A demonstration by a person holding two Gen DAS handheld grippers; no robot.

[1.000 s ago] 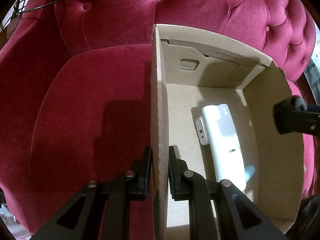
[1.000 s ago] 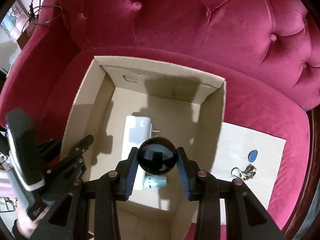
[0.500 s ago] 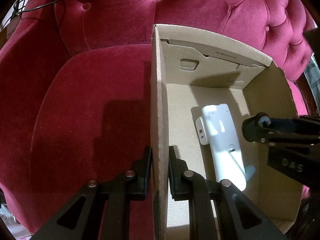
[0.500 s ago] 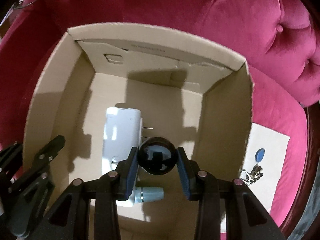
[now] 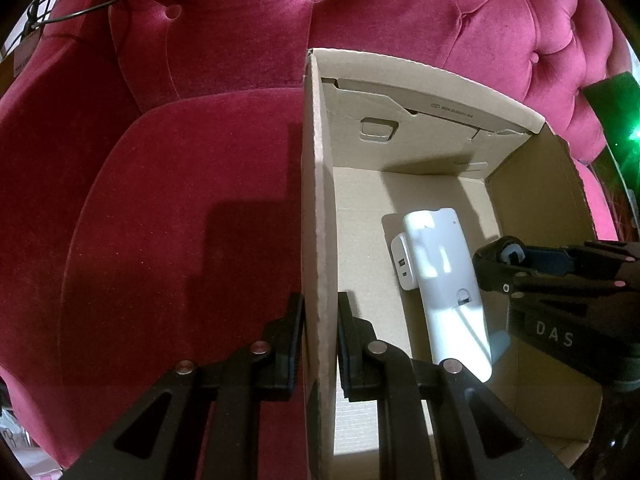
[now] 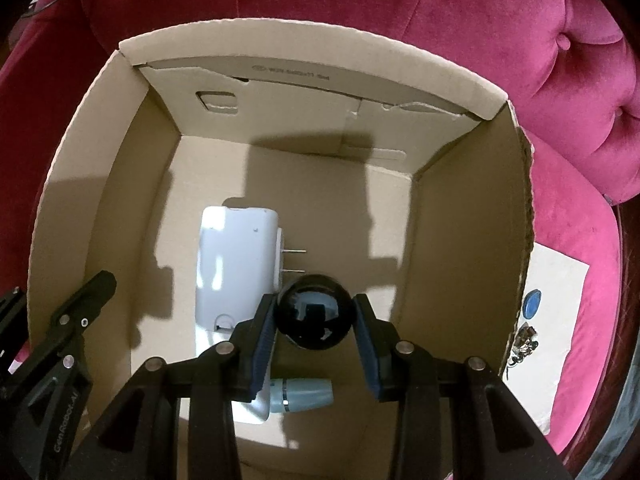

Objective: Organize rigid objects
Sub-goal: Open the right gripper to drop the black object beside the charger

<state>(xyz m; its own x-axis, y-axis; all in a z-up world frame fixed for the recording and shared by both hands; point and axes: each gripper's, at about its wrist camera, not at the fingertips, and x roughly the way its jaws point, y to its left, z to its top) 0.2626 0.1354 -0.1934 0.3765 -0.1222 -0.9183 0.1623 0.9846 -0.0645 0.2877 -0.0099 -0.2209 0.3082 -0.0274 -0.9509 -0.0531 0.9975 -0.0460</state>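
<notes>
An open cardboard box [image 6: 280, 36] stands on a red velvet seat. My left gripper [image 5: 318, 308] is shut on the box's left wall [image 5: 316, 200], one finger on each side. My right gripper [image 6: 316, 316] is shut on a shiny black ball [image 6: 316, 310] and hangs low inside the box; in the left wrist view the right gripper [image 5: 496, 268] reaches in from the right. On the box floor lies a long white device [image 6: 236, 264] over a white plug adapter [image 5: 402, 264]. A small light-blue cylinder [image 6: 304, 394] lies next to the device.
The tufted red armchair [image 5: 180, 200] surrounds the box on all sides. To the right of the box a white sheet [image 6: 560, 300] on the seat carries a blue tag [image 6: 532, 304] and a bunch of keys [image 6: 524, 340]. A cable loop [image 5: 80, 0] hangs at upper left.
My right gripper has sunk with the black ball from above the box's rim to deep inside it. The left gripper and the box have not moved.
</notes>
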